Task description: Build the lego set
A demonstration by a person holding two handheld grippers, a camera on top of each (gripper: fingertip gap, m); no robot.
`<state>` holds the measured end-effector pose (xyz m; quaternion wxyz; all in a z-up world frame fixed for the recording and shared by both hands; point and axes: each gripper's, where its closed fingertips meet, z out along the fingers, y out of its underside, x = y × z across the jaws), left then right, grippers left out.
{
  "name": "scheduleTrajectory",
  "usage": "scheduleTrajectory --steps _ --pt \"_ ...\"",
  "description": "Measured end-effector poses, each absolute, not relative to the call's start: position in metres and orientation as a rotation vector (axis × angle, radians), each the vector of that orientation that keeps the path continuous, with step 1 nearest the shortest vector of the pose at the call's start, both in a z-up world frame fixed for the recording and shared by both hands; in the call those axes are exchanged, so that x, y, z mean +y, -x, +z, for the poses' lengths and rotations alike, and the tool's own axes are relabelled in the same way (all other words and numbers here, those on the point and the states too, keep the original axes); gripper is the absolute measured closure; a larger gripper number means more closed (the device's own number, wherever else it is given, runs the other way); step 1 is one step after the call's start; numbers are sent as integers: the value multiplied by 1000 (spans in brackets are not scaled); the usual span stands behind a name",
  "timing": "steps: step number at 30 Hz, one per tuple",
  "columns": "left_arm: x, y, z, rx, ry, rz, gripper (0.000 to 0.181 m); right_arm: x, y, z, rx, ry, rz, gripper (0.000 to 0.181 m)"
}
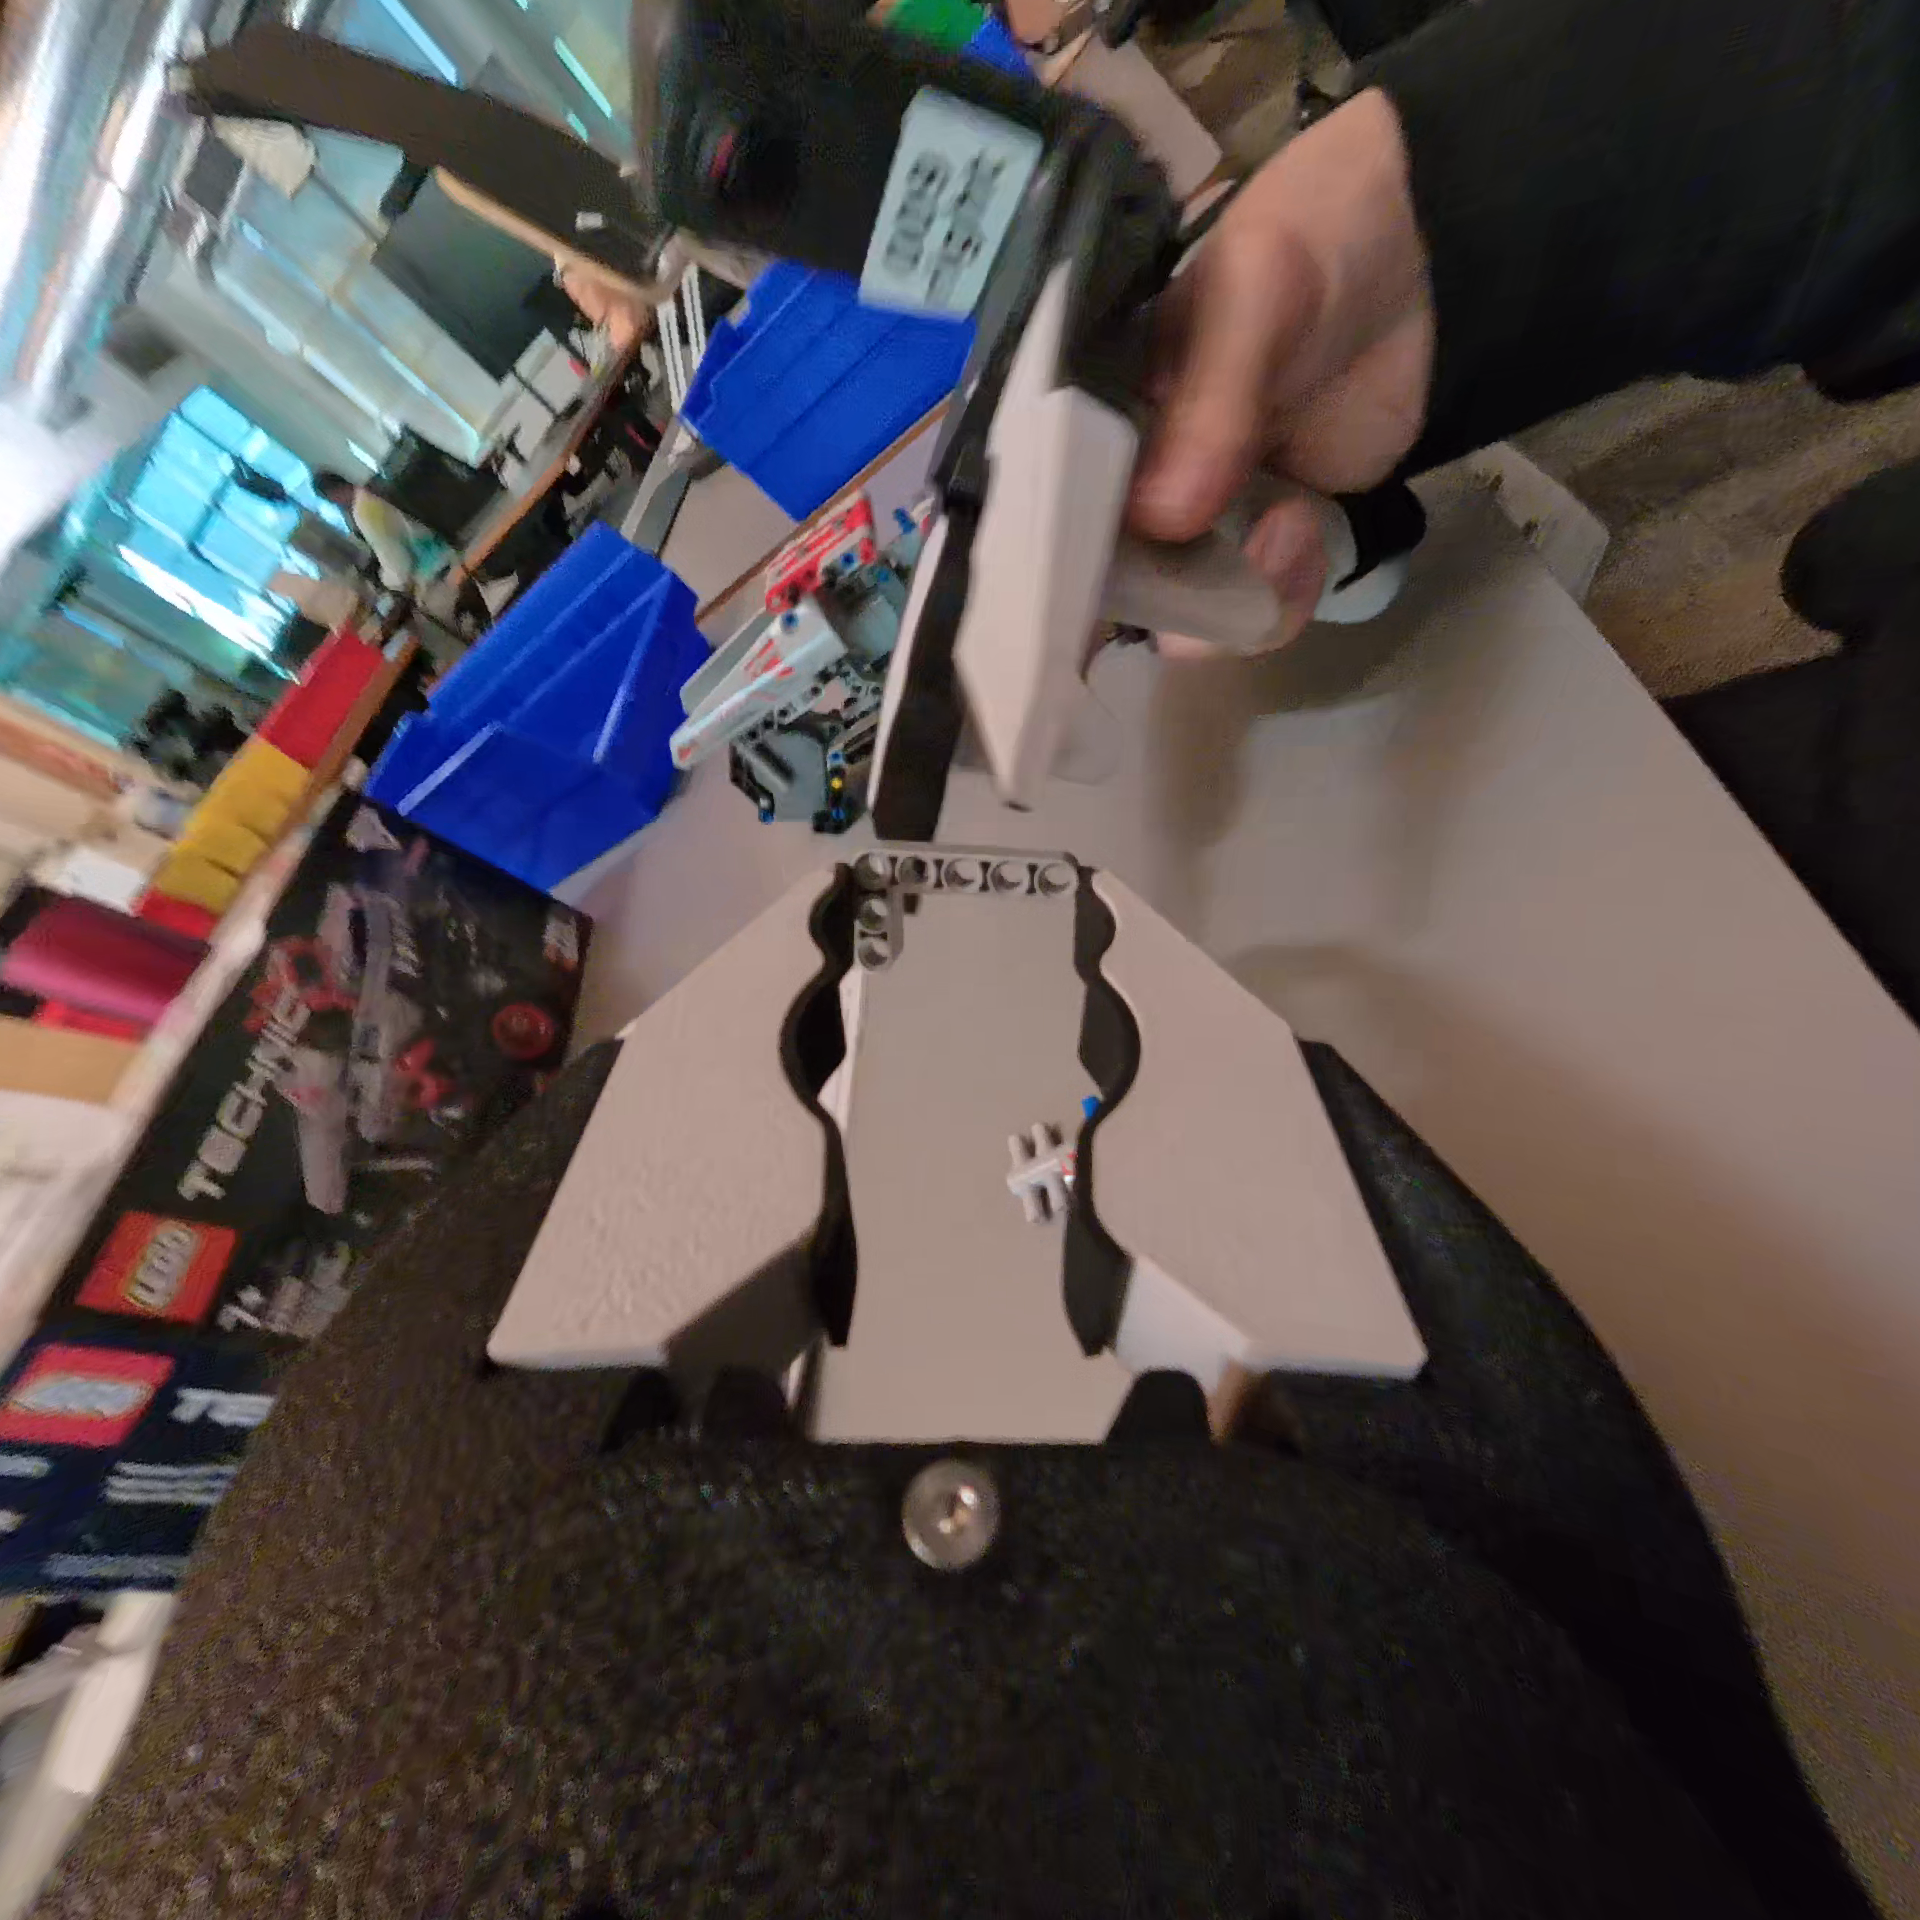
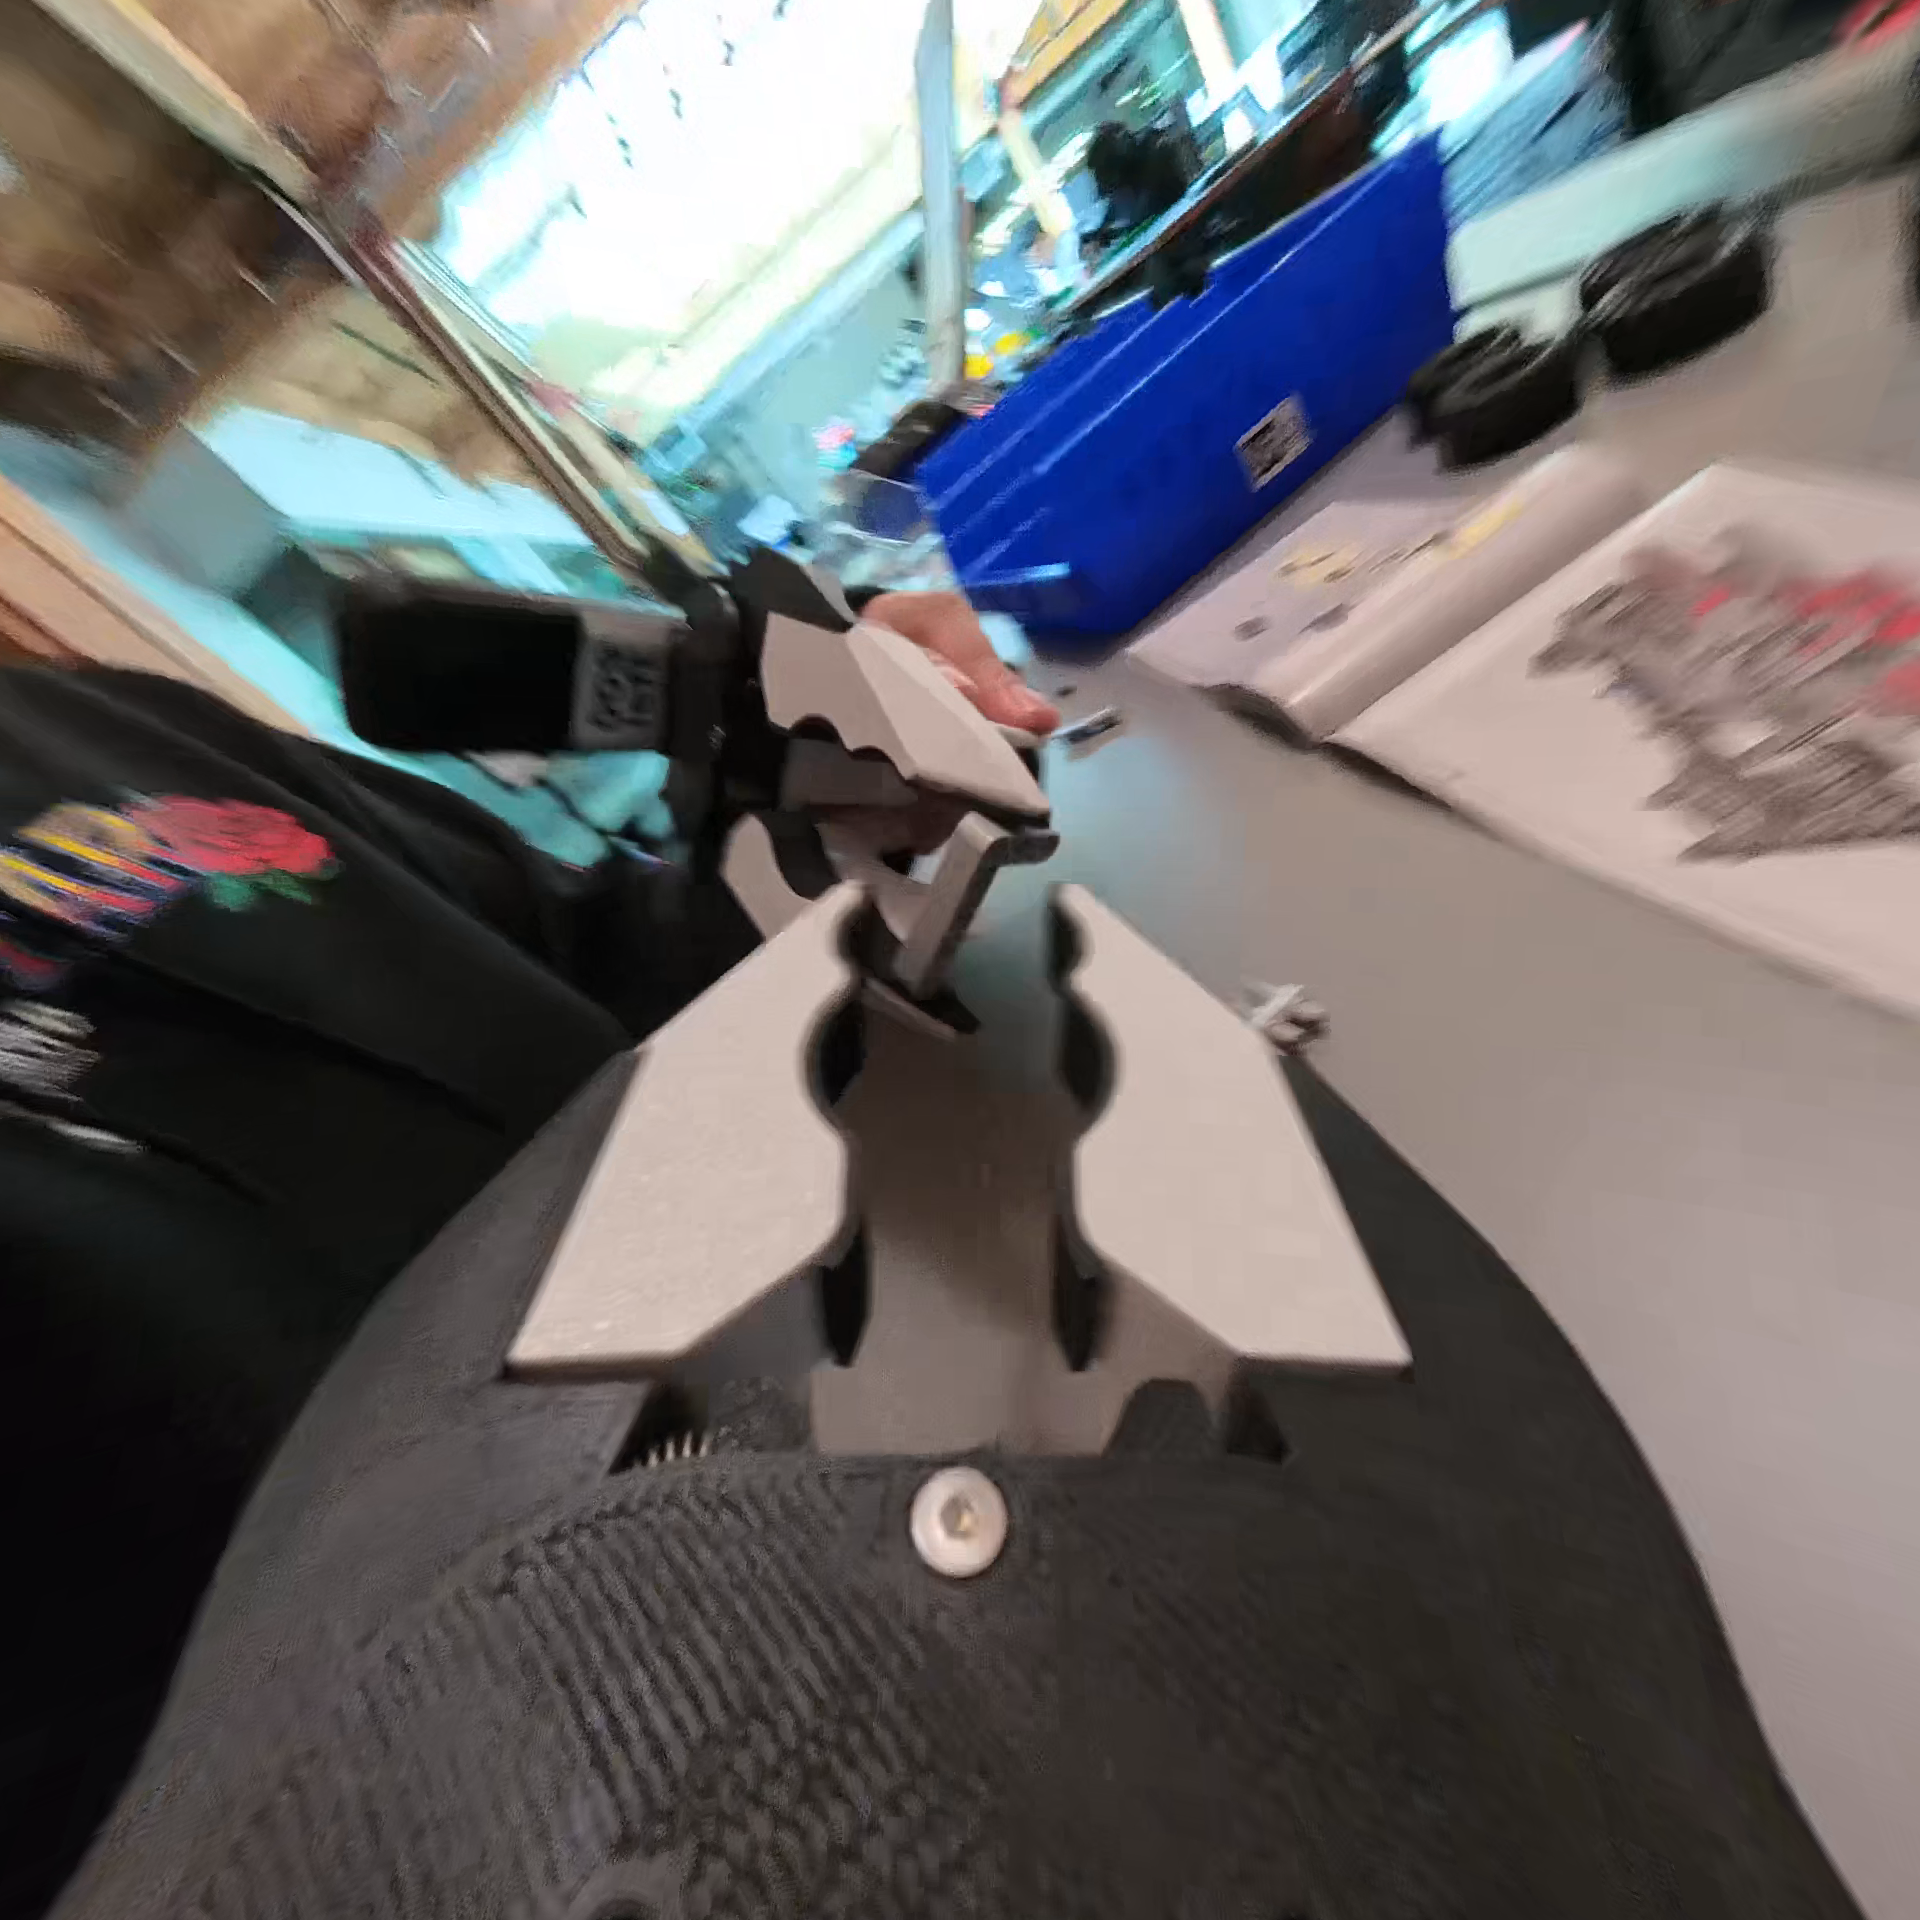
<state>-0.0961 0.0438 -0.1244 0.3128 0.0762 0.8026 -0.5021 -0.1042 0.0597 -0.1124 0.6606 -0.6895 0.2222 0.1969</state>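
My left gripper (image 1: pixel 964 883) pinches a grey L-shaped beam (image 1: pixel 951 883) at its fingertips above the white table (image 1: pixel 1455 935); my right gripper (image 2: pixel 961 925), fingers spread and empty, hovers beside it, the half-built model (image 1: pixel 800 675) well beyond.

Bright daylight from blown-out windows (image 2: pixel 665 187), soft shadows on table (image 1: pixel 1455 935), heavy motion blur, wide-angle edge warping
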Motion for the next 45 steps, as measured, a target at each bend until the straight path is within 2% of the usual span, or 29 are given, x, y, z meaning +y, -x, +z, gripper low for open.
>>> scheduleTrajectory --steps 1,4,7,12,14,17,20,22,25,31,37,39,41,45 --pt "45 94 -125 2151 -143 -1358 141 59 99 -115 463 1613 297 130" --pt "43 95 -125 2255 17 -1511 141 58 98 -114 278 1703 -45 123" --pt "41 100 -124 2293 53 -1605 141 64 106 -112 174 1695 -113 122" --pt "41 110 -118 2286 -39 -1668 141 60 110 -104 138 1611 -73 135" --pt "43 105 -119 2247 -58 -1612 141 56 104 -103 175 1601 -82 148" --pt "43 97 -118 2191 -41 -1527 141 54 98 -105 316 1601 42 142" --pt "42 92 -120 2139 -65 -1427 141 59 94 -110 430 1599 145 144" --pt "43 89 -124 2119 -99 -1340 141 63 94 -108 490 1571 221 148" --pt "41 88 -128 2103 -132 -1283 141 62 88 -112 559 1574 235 168" --pt "40 94 -140 2147 -224 -1254 139 55 89 -123 611 1648 293 173" --pt "48 96 -136 2151 -257 -1289 167 47 98 -124 612 1667 390 174" --pt "47 98 -138 2172 -256 -1297 165 52 102 -126 594 1683 406 174" --pt "50 95 -137 2160 -256 -1265 175 55 104 -129 587 1701 411 174" --pt "51 94 -130 2189 -163 -1348 176 57 104 -126 546 1684 389 173"
